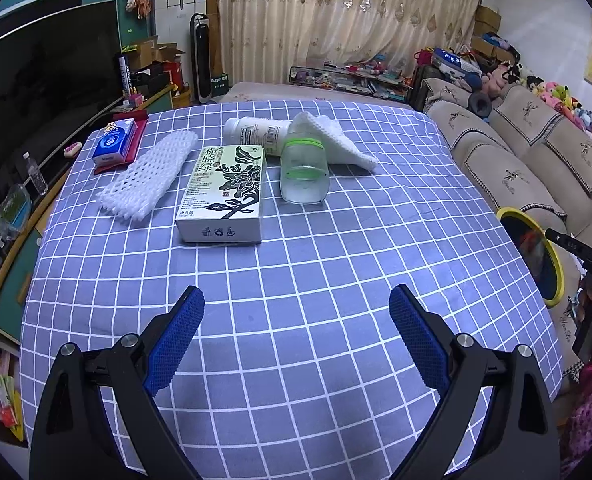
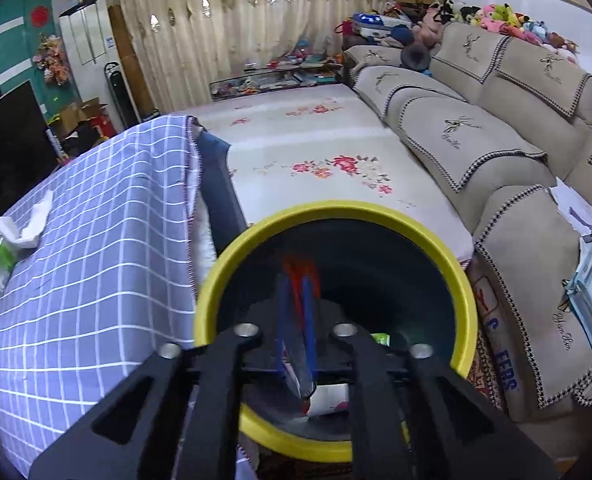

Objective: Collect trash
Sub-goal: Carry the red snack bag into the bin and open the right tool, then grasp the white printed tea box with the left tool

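A long beige fabric sofa (image 2: 491, 128) with embroidered, houndstooth-edged covers is my landmark here. Along its backrest top sits a row of bright plush toys (image 1: 555, 94). Just in front of it lies a cream floral-printed cover (image 2: 315, 160), and beyond that the table under a blue-and-white checked cloth (image 1: 296, 280). Behind the sofa's far end hang cream patterned curtains (image 1: 335, 20). Across the table from it stands a large dark television screen (image 1: 44, 92) against a teal wall (image 2: 12, 36).
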The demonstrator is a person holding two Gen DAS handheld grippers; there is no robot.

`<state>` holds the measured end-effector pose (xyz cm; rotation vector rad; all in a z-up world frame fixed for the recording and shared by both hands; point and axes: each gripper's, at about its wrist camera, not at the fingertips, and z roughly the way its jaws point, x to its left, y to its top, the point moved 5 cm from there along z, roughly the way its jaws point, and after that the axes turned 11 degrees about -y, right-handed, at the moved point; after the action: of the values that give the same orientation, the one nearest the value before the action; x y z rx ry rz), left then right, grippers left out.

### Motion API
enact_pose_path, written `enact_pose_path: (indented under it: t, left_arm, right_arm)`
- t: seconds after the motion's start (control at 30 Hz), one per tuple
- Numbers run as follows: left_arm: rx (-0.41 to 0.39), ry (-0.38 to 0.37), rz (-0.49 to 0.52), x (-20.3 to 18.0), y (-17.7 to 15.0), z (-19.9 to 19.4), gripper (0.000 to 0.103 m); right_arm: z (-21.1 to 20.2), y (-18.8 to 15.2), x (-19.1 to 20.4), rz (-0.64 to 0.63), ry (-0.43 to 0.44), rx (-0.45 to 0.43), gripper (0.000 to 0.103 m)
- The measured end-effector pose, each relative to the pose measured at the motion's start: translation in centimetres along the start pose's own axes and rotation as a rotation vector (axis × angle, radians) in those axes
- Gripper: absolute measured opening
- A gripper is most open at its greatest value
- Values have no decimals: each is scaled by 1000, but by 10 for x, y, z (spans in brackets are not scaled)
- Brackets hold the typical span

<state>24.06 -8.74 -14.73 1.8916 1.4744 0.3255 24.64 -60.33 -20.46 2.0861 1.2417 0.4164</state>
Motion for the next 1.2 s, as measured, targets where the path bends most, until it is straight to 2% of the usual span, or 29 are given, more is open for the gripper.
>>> enact_pose_path:
  t: [0.03,0.17,0.37,0.73,0.97,1.2]
  left_arm:
    - [2,1,0,0,0,1,92]
    - [8,4,-3,2,1,5,92]
    - [19,11,-3,7,3,13,92]
    - [14,74,-9,39,31,34,92]
    - [51,110,-18,67,44,60,92]
    - [104,93,-36,84,50,83,92]
  right_arm:
    - [0,0,0,4,-4,-2,26]
    - [-1,2,-3,13,-30,-12,26]
    - [-14,2,2,11,-24,-38,30]
    - [-35,2,28,-16,52,-62,34]
    - [-34,1,39,-24,74,-52,35]
    - [-30,1,44,-30,87,-43,37]
